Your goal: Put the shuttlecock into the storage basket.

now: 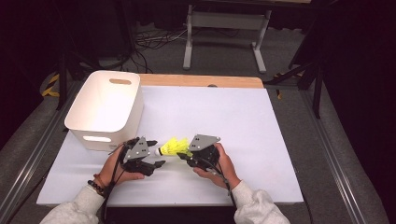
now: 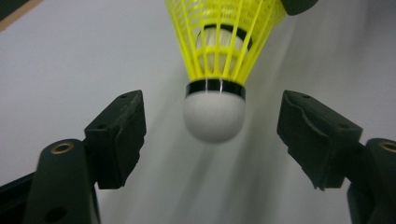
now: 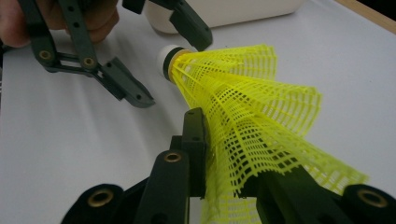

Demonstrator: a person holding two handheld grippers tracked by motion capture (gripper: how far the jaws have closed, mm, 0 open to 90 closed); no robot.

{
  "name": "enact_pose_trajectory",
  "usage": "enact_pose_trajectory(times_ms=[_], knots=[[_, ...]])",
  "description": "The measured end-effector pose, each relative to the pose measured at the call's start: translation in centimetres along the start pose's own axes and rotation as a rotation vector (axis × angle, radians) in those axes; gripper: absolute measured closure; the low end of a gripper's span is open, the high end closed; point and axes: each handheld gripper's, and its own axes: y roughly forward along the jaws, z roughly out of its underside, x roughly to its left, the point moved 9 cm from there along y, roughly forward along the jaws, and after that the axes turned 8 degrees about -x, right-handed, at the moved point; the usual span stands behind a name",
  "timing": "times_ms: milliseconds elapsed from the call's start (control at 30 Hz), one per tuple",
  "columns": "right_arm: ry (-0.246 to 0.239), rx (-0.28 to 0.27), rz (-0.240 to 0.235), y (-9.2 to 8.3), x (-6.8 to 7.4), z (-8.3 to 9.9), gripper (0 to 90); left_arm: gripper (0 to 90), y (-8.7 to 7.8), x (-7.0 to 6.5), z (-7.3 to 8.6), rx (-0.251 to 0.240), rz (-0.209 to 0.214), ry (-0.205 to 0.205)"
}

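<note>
Shuttlecock (image 1: 173, 148) first, as the high view has it: yellow skirt, white cork, lying level above the bench (image 1: 243, 121) near the middle of its near edge, cork toward the left tongs (image 1: 154, 153) and skirt in the right tongs (image 1: 184, 155). A white bin (image 1: 105, 109) stands at the bench's far left corner, just beyond the left hand (image 1: 116, 169). Both forearms come in from the near edge, sleeves grey, a bead bracelet (image 1: 97, 185) on the left wrist; the right hand (image 1: 223, 164) wraps its tool from the outer side, and the two tools point at each other.

Left gripper view gives what the high view cannot: the cork (image 2: 215, 116) sits in the gap between the two black jaws with clear white bench showing on either side of it, so neither pad touches. The left tongs stand open around it and hold nothing. The skirt (image 2: 224, 37) runs away from the camera.

Right gripper view shows the grip itself: the right tongs (image 3: 224, 172) are closed on the wide end of the yellow mesh (image 3: 261, 121), which is crushed and folded between the pads. Beyond, the left tongs' fingers (image 3: 126, 88) flank the cork (image 3: 167, 58) without contact, fingers of the left hand (image 3: 98, 14) curled over the linkage, the bin (image 3: 224, 11) behind.
</note>
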Motion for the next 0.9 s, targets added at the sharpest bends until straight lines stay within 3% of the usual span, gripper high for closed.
enact_pose_trajectory(times_ms=[167,333,500,633,900], knots=[[-0.078,0.041,0.012,0.2,0.5,0.0,78.6,35.3,1.5,-0.6,-0.3,0.021,0.040,0.011],[-0.172,0.128,-0.018,0.5,1.4,0.3,77.6,43.4,2.3,-1.1,-0.5,0.024,0.069,0.020],[-0.231,0.195,-0.035,1.0,2.1,0.5,75.0,44.4,3.0,-1.6,-0.6,0.029,0.080,0.023],[-0.222,0.208,-0.060,1.0,2.1,0.4,71.7,47.2,3.1,-1.7,-0.7,0.014,0.080,0.032],[-0.162,0.167,-0.123,0.4,2.4,-0.3,61.3,51.3,3.0,-1.9,-0.9,-0.018,0.049,0.071]])
